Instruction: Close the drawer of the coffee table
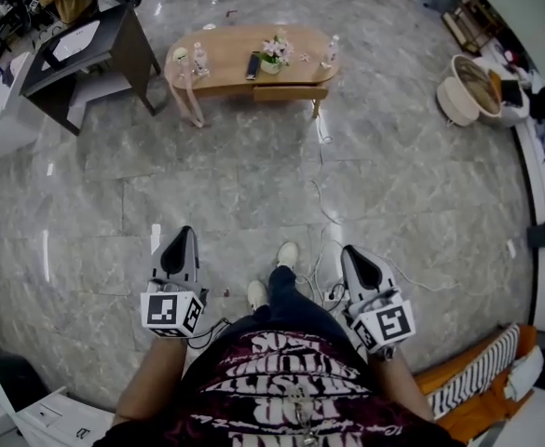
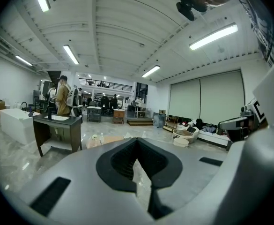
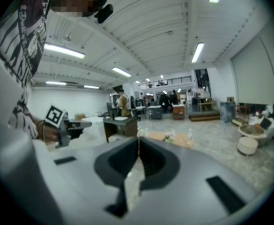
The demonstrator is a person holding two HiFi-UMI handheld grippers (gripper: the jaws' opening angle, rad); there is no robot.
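1. Plainly, in the head view the coffee table [image 1: 225, 59] stands well apart from the person, across the polished stone floor [image 1: 253, 194]. Its drawer [image 1: 291, 93] shows as a wooden front under the near edge and seems to be pulled out a little. The left gripper [image 1: 184, 235] and the right gripper [image 1: 350, 250] hang level at waist height, far from it.
2. In the left gripper view the jaws are clenched together on nothing, and the table is a small pale shape beyond them.
3. In the right gripper view the jaws likewise meet with nothing between them, and the table lies ahead with bottles [image 3: 189, 135] on top.
4. I judge the drawer stiff and fairly light, sliding on runners. It is best pushed flat at the middle of its front with closed tips, and gently: the table may skid, and the bottles and flowers [image 1: 274, 52] could tip.
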